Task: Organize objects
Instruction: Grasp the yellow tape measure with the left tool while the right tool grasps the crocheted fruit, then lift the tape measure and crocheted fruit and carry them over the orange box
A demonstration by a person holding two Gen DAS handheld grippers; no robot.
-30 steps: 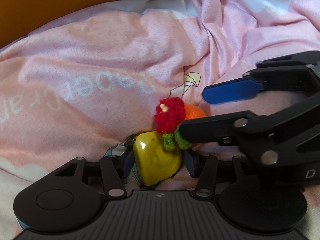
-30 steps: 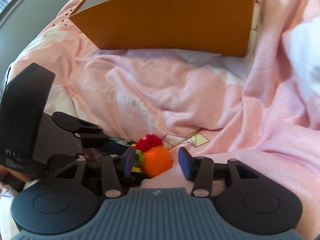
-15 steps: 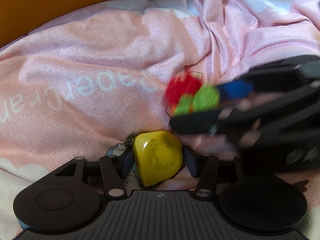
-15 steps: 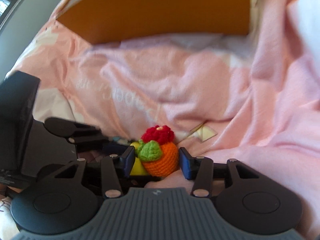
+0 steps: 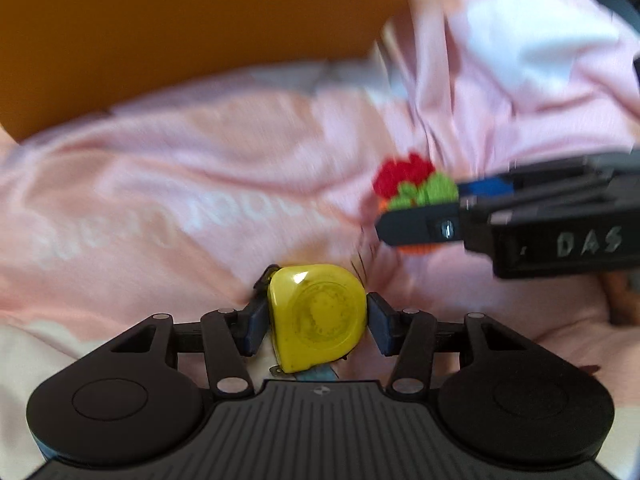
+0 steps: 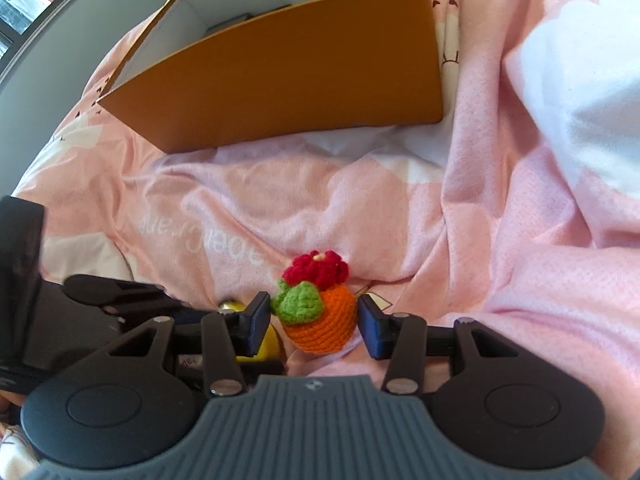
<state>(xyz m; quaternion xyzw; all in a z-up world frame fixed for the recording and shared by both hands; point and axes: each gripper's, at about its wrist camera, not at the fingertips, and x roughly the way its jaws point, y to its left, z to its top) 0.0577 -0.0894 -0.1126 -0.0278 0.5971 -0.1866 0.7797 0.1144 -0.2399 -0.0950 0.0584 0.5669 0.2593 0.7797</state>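
The left tongs (image 5: 316, 320) clamp a yellow tape measure (image 5: 318, 322), a pad on each flat side, above the pink bedsheet (image 5: 180, 184); the log has the jaws closing a little on it. The left wrist view is motion-blurred, yet it shows the tape's round face and a bit of blade at its lower edge, which the right view does not. There only a yellow sliver (image 6: 262, 346) peeks out behind the right tongs' left finger.

The right tongs (image 6: 314, 322) grip a crochet toy (image 6: 320, 312): orange body, green leaves, red flower on top. The right wrist view shows both pads touching the toy's sides. In the left view the toy (image 5: 416, 188) is half hidden by the right tongs (image 5: 420, 216), which come in from the right, just beyond the tape.

An orange box (image 6: 288, 72) sits on the bed farther back. The right view shows its open top and pale inside walls; the left view shows only a blurred outer wall (image 5: 180, 40). The left tool's body (image 6: 60, 320) fills the right view's lower left.
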